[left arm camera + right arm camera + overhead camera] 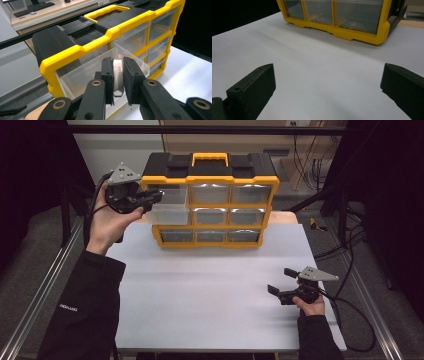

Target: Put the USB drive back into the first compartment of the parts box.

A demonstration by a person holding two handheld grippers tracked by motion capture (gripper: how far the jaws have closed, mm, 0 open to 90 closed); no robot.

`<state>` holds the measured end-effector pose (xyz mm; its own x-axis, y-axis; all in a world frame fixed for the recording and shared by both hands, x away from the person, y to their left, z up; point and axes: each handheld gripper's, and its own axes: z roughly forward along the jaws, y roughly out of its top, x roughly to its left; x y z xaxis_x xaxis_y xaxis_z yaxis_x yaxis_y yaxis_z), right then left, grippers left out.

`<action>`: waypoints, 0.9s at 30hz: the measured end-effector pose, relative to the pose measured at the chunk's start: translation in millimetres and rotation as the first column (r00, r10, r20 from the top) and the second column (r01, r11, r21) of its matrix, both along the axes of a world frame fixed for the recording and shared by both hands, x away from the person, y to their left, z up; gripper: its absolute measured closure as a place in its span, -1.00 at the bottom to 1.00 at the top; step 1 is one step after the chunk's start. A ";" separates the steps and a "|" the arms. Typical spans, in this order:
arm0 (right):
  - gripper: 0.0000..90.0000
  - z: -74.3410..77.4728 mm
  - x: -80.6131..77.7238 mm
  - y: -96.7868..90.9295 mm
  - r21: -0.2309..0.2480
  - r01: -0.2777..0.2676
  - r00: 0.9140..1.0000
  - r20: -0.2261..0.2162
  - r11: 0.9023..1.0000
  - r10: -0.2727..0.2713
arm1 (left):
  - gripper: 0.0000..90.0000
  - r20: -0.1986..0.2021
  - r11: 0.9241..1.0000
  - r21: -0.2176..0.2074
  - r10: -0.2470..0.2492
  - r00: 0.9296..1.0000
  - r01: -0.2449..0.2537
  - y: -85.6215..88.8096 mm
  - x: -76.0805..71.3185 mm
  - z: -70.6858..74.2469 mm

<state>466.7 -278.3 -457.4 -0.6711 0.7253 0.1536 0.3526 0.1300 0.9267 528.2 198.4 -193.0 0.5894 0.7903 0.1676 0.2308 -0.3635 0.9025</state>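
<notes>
A yellow and black drawer organizer (210, 180) stands at the back of the white table (210, 300). Its top-left clear drawer (170, 210) is pulled out. Over that drawer (85, 72) my left gripper (118, 82) is shut on a small silver-grey bar (118, 75) with printed letters, held upright between the pads. From above, the left gripper (152, 197) sits at the organizer's top-left corner. My right gripper (281, 281) rests low at the table's right front, open, with nothing between its jaws (327, 85). The organizer's bottom row (352, 35) lies ahead of it.
The other clear drawers (230, 215) are pushed in. A yellow carry handle (210, 157) tops the organizer. Metal rails (45, 290) run along both table sides, and cables (350, 270) trail at the right. A wide white stretch of table lies between the organizer and the right gripper.
</notes>
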 end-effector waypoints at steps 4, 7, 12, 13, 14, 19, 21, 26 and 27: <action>-0.99 -0.2 0.1 0.3 -0.001 -0.001 1.000 -0.001 1.000 0.001 | 0.75 0.003 1.000 -0.007 0.006 1.000 -0.006 0.0 3.6 1.6; -0.99 0.0 0.0 0.1 0.001 -0.001 1.000 0.000 1.000 0.001 | 0.75 0.002 1.000 -0.002 0.009 1.000 -0.009 -0.1 6.4 2.2; -0.99 -0.1 0.0 0.3 0.000 -0.002 1.000 0.000 1.000 0.002 | 0.75 -0.005 1.000 -0.008 0.023 1.000 -0.023 1.2 14.1 0.4; -0.99 -0.1 0.1 0.2 0.000 -0.001 1.000 0.001 1.000 0.001 | 0.75 -0.008 1.000 -0.007 0.025 1.000 -0.025 1.6 15.2 0.0; -0.99 -0.1 0.1 0.2 0.000 -0.001 1.000 0.000 1.000 0.001 | 0.75 -0.009 1.000 -0.004 0.027 1.000 -0.027 2.2 16.6 -0.5; -0.99 -0.3 0.1 0.4 -0.002 -0.003 1.000 -0.003 1.000 0.003 | 0.75 -0.016 0.999 0.000 0.039 0.999 -0.039 2.6 21.3 -3.1; -0.99 -0.2 0.0 0.4 0.000 -0.002 1.000 -0.004 1.000 0.002 | 0.75 -0.020 0.999 0.001 0.043 0.999 -0.043 2.4 23.1 -4.2; -0.99 -0.3 0.1 0.3 -0.002 -0.002 1.000 -0.002 1.000 0.002 | 0.75 -0.022 0.999 -0.002 0.044 0.999 -0.044 1.6 27.1 -6.3; -0.99 -0.3 0.1 0.4 -0.002 -0.003 1.000 -0.002 1.000 0.003 | 0.75 -0.023 0.999 0.003 0.045 0.999 -0.045 1.7 27.8 -6.7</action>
<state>466.9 -278.0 -457.7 -0.6731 0.7233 0.1539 0.3543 0.1329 0.9256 555.9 200.2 -199.7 0.5567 0.8157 0.1569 0.2675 -0.3549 0.8958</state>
